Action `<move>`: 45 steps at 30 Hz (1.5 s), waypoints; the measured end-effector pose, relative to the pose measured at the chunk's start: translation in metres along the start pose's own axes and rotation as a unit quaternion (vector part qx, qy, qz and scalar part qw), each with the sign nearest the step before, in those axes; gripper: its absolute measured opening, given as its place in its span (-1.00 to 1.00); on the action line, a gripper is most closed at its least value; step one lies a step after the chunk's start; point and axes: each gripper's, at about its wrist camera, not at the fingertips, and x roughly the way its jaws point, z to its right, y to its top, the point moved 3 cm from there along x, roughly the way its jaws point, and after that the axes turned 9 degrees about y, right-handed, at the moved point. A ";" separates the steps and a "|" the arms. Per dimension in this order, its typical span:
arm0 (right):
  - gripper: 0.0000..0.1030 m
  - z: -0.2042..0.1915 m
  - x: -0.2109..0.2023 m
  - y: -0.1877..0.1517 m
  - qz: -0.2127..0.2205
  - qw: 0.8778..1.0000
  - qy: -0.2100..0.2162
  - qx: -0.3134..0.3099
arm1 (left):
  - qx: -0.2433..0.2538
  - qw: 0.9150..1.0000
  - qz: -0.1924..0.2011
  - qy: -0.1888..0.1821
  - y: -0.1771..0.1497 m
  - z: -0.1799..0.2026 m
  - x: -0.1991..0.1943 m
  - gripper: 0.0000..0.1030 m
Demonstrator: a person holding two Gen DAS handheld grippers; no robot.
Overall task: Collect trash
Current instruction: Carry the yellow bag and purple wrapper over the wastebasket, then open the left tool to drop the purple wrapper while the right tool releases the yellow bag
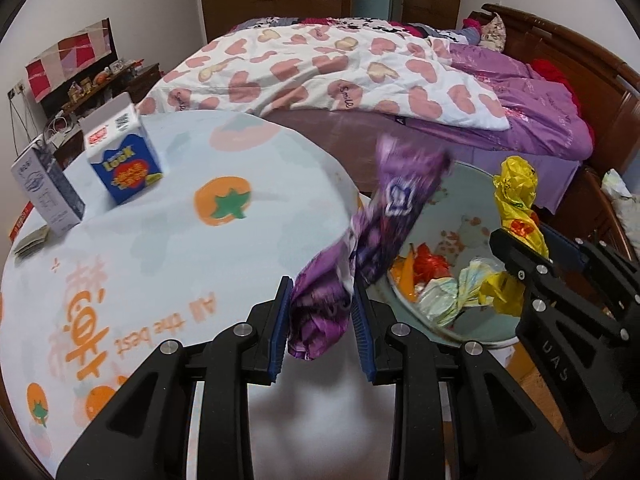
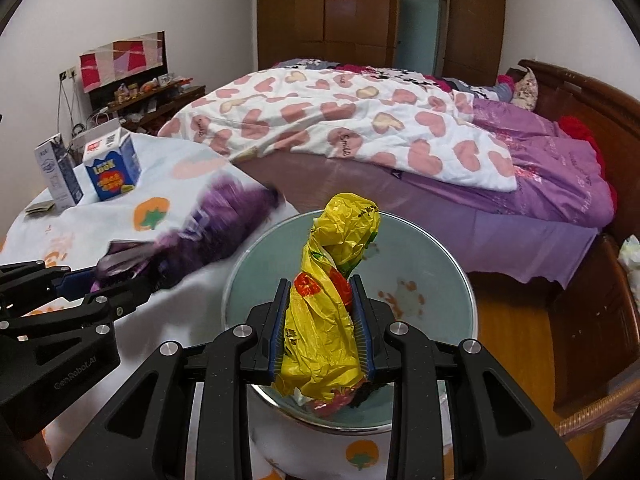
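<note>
Two wrappers held at the bin

The yellow bag (image 2: 326, 312) is clamped upright in the right gripper (image 2: 322, 328) directly over the bin (image 2: 460, 280); the purple wrapper (image 1: 360, 248), clamped by the left gripper (image 1: 322, 332), lies beside it.

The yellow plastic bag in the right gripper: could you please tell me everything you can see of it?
The yellow plastic bag is thin, crinkled film with red-orange printed patches and some dark lettering. It is bunched into an upright, twisted column, its rounded top above the fingertips and its lower end hanging below them. The right gripper is shut on its middle, holding it over the pale green bin. From the left wrist view it looks clear of the trash inside.
</note>
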 end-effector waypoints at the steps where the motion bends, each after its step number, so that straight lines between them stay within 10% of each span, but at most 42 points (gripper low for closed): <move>1: -0.42 0.004 0.001 -0.001 -0.001 1.000 0.000 0.002 | -0.001 1.000 -0.003 -0.001 0.001 0.004 0.002 -0.43; 35: -0.42 0.074 0.020 -0.017 -0.024 0.998 -0.019 0.057 | 0.031 0.999 0.012 -0.030 0.039 0.077 0.032 -0.42; 45: -0.42 0.075 0.025 -0.015 -0.027 0.998 -0.011 0.063 | 0.007 1.000 0.013 -0.018 0.042 0.055 0.029 0.19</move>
